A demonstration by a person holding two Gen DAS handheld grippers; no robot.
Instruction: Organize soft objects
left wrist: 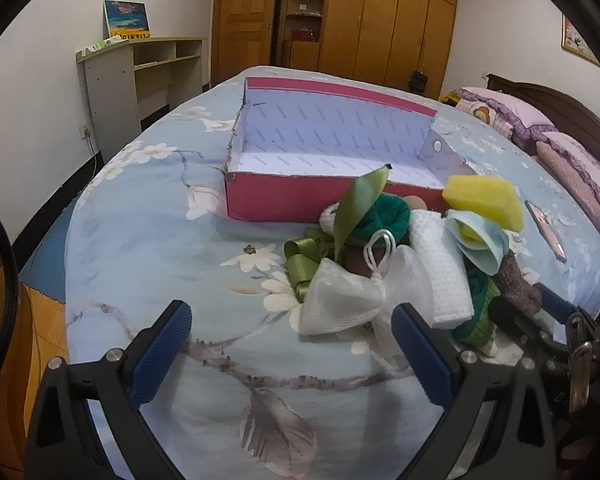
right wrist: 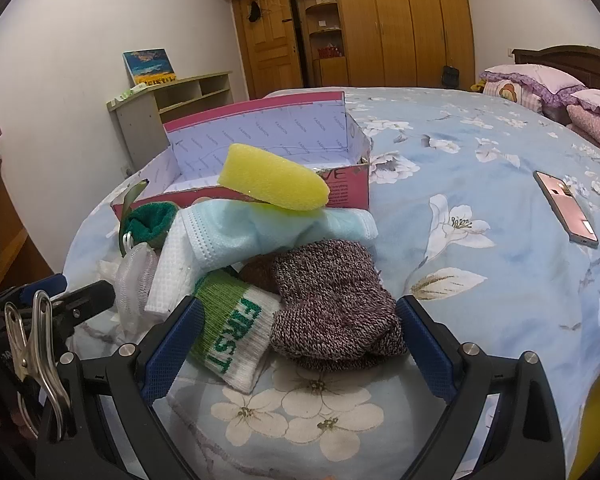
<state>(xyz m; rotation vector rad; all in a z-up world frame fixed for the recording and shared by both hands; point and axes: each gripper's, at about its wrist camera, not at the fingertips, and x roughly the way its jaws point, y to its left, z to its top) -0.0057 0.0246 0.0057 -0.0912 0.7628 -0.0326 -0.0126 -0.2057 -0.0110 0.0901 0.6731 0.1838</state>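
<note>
A pile of soft things lies on the blue floral bed in front of an open pink box [left wrist: 284, 196] [right wrist: 352, 188]. On top is a yellow sponge [left wrist: 484, 200] [right wrist: 274, 180] over a light blue face mask [left wrist: 480, 244] [right wrist: 260, 228]. A white mesh bath puff [left wrist: 340, 304], green ribbon [left wrist: 352, 208] and white waffle cloth [left wrist: 440, 276] lie on the pile's left side. My left gripper [left wrist: 292, 348] stands open just short of the puff. My right gripper [right wrist: 300, 340] is open around a brown knitted sock [right wrist: 332, 300] and a green-white "FIRST" sock [right wrist: 236, 332].
A pink phone [right wrist: 566, 208] [left wrist: 546, 232] lies on the bed right of the pile. Purple pillows [right wrist: 540, 84] and a dark headboard sit at the far right. A low shelf [left wrist: 140, 68] stands by the left wall, wooden wardrobes behind.
</note>
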